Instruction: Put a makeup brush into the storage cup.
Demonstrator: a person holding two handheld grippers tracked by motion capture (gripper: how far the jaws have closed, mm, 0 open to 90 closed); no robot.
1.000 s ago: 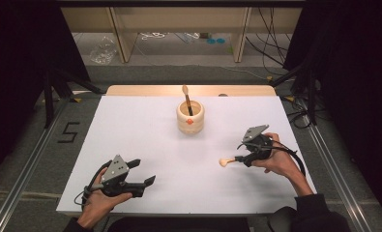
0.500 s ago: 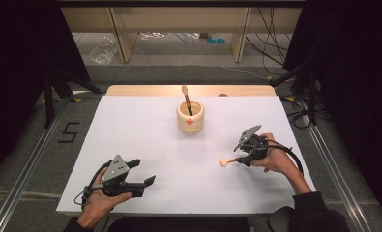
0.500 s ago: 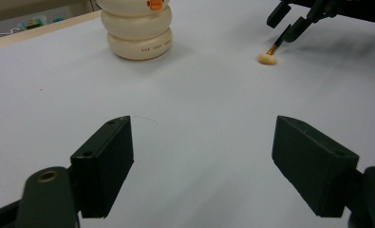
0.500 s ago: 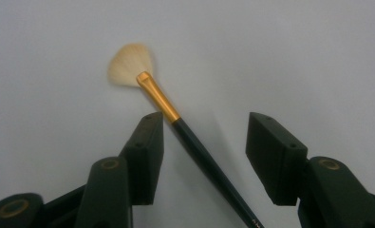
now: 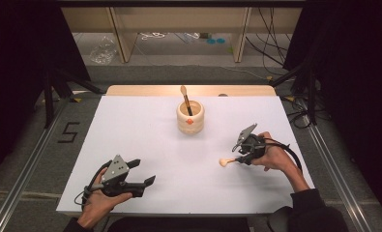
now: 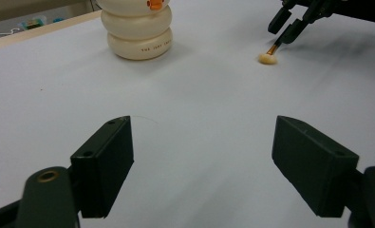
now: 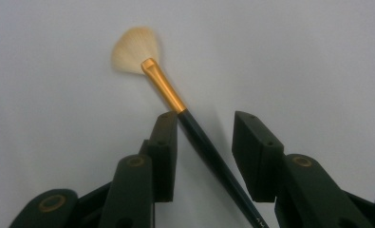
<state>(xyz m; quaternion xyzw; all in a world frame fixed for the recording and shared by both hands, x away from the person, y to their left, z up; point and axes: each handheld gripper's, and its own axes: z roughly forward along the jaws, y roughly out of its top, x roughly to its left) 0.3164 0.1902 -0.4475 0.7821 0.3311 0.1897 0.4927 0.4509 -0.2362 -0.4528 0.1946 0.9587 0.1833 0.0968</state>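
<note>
Closing around a fan brush (image 7: 175, 102), your right gripper (image 5: 241, 153) has its jaws narrowed, and they have just been drawing together. In the right gripper view the dark handle runs between the two pads: it lies against the tip of the left pad, while a gap shows between it and the right pad, so the brush is not yet clamped. Its pale fanned bristles and gold ferrule reach out past the jaw tips and rest on the white table (image 5: 145, 130).

In the high view you hold that gripper at the right side of the table, toward the near half, with the brush head pointing left. The cream holder (image 5: 190, 116) stands toward the far middle of the table, well apart from your right gripper, and another brush (image 5: 185, 99) leans in it with its wooden tip up. An orange mark shows on the holder's near face.

Your left gripper (image 5: 136, 173) sits at the near left, resting low over the table, its jaws spread wide with nothing between them. From the left gripper view, the holder stands far off to the left and the fan brush lies far off to the right.
</note>
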